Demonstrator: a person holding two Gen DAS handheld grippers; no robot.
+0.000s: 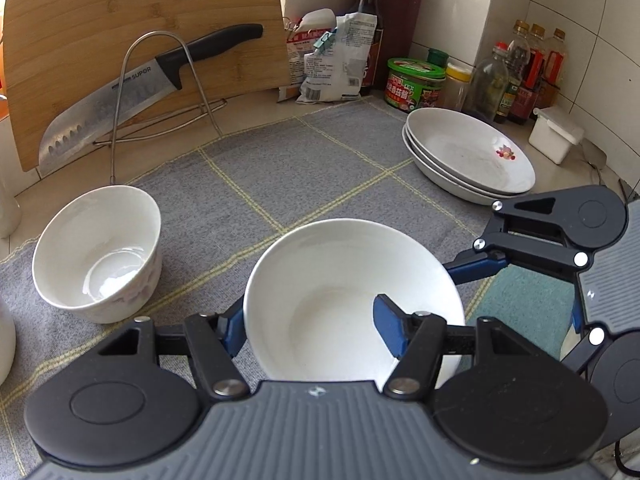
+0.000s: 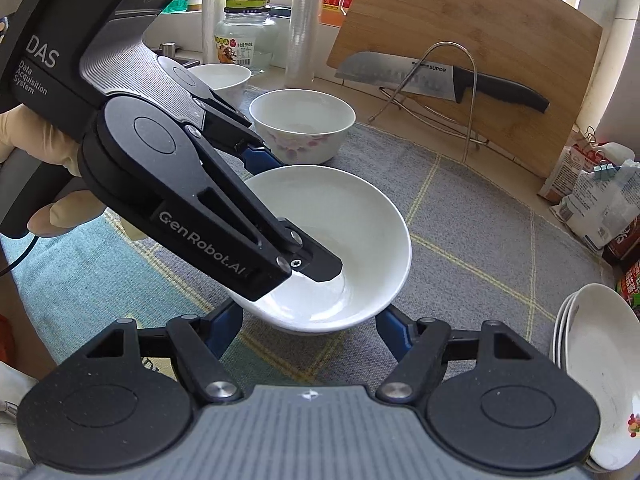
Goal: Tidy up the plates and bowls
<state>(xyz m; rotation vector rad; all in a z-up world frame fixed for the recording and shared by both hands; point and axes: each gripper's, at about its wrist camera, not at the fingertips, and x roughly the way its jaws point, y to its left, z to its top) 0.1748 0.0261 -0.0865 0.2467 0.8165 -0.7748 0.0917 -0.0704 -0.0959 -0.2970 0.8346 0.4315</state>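
Note:
A plain white bowl [image 1: 336,280] [image 2: 352,220] hangs just above the grey checked cloth [image 1: 312,168]. My left gripper [image 1: 310,328] [image 2: 292,212] straddles its wall, one finger inside and one outside, and looks shut on it. My right gripper [image 2: 310,326] clasps the bowl's lower body from both sides; in the left wrist view one of its fingers [image 1: 476,269] meets the bowl's right side. A flowered bowl [image 1: 98,256] [image 2: 302,124] stands upright on the cloth to the left. Another white bowl [image 2: 220,78] sits behind it. A stack of white plates [image 1: 468,156] [image 2: 596,380] rests at the right.
A wooden cutting board [image 1: 140,40] leans at the back, with a large knife [image 1: 120,96] on a wire rack [image 1: 160,80]. Bags, jars and sauce bottles [image 1: 516,72] crowd the tiled back corner. A small white box [image 1: 556,136] sits beside the plates. A gloved hand [image 2: 24,136] holds the left gripper.

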